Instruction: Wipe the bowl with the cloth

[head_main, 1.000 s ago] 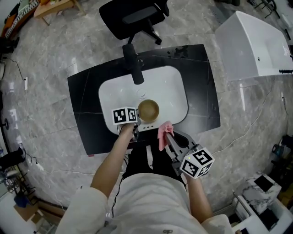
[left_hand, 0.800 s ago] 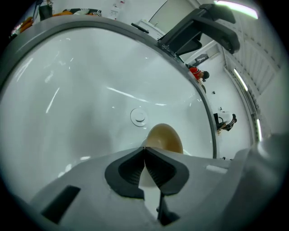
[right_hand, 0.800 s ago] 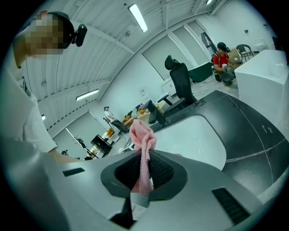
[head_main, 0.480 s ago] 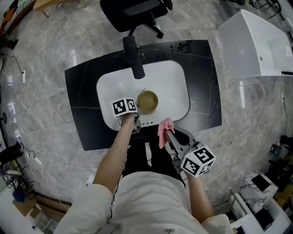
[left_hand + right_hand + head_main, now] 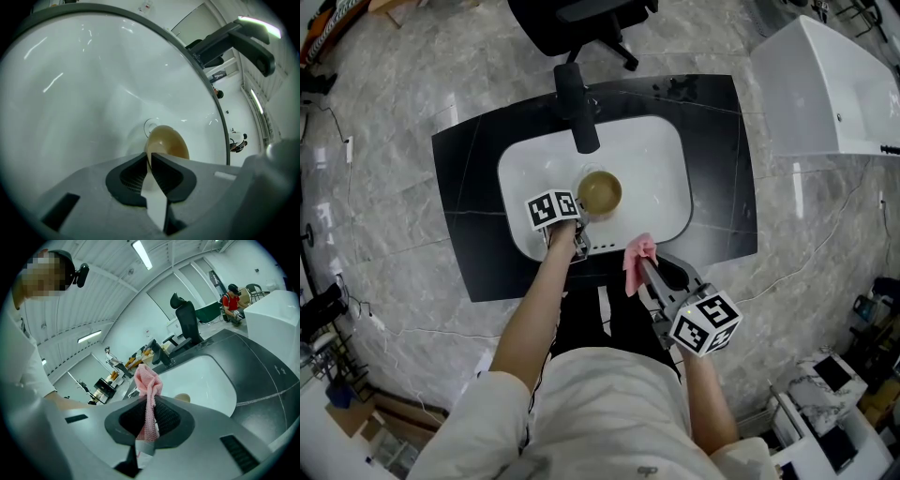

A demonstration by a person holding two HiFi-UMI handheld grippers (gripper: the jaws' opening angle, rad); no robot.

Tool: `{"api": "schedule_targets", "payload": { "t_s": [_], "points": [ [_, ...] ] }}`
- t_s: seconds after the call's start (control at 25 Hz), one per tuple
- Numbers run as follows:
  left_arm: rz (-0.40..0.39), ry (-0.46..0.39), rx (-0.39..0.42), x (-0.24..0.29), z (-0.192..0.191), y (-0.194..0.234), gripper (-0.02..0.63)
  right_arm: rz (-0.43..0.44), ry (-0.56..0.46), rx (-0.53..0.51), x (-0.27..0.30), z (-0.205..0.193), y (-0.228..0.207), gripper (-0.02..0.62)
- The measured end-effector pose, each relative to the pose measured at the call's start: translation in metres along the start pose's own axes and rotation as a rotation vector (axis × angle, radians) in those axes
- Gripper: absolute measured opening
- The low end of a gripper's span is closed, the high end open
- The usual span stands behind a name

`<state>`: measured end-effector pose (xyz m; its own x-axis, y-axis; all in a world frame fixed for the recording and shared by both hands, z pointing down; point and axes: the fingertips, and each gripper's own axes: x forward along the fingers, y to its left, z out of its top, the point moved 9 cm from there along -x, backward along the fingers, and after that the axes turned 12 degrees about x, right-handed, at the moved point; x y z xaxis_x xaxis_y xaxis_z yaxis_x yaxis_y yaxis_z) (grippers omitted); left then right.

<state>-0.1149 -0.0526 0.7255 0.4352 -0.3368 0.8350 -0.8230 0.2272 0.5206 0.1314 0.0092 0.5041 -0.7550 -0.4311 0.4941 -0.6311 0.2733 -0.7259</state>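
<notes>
A tan bowl (image 5: 600, 192) hangs tilted inside the white sink basin (image 5: 656, 169). My left gripper (image 5: 580, 219) is shut on its near rim. In the left gripper view the bowl (image 5: 169, 142) stands just above the drain, its thin rim pinched between the dark pads of the left gripper (image 5: 150, 161). My right gripper (image 5: 643, 270) waits over the counter's front edge, to the right of the bowl. It is shut on a pink cloth (image 5: 637, 259). In the right gripper view the cloth (image 5: 148, 383) sticks up from the right gripper (image 5: 149, 417), and the bowl (image 5: 183, 398) peeks out beyond it.
A black faucet (image 5: 578, 117) reaches over the back of the basin. The basin is set in a black counter (image 5: 469, 216). An office chair (image 5: 581, 19) stands behind the counter and a white tub (image 5: 825, 84) at the right. People are far off in the room.
My left gripper has sunk deeper into the basin with the bowl and rolled a little. The right gripper and the cloth have stayed where they were.
</notes>
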Motion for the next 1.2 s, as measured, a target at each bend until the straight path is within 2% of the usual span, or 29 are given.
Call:
{"api": "schedule_targets", "payload": {
  "t_s": [0.2,0.32,0.36,0.84,1.08,1.2],
  "points": [
    [-0.002,-0.003,-0.003,-0.001,0.000,0.002,0.026,-0.011,0.003,0.008,0.003,-0.003,-0.001,0.029],
    [-0.017,-0.014,-0.013,-0.001,0.001,0.002,0.106,-0.011,0.000,0.007,0.004,-0.003,-0.002,0.029],
    [-0.023,-0.016,-0.017,-0.001,0.002,0.001,0.114,-0.012,-0.001,0.007,0.005,-0.002,-0.003,0.029],
    [-0.015,-0.072,-0.012,-0.024,0.008,-0.001,0.123,-0.015,-0.012,-0.008,0.012,-0.001,-0.006,0.029],
    [-0.006,-0.130,0.134,-0.062,0.011,-0.020,0.115,-0.009,-0.025,-0.047,0.018,0.006,-0.003,0.029],
    [0.001,-0.178,0.185,-0.085,0.012,-0.031,0.055,-0.005,-0.035,-0.085,0.020,0.011,0.001,0.029]
  ]
}}
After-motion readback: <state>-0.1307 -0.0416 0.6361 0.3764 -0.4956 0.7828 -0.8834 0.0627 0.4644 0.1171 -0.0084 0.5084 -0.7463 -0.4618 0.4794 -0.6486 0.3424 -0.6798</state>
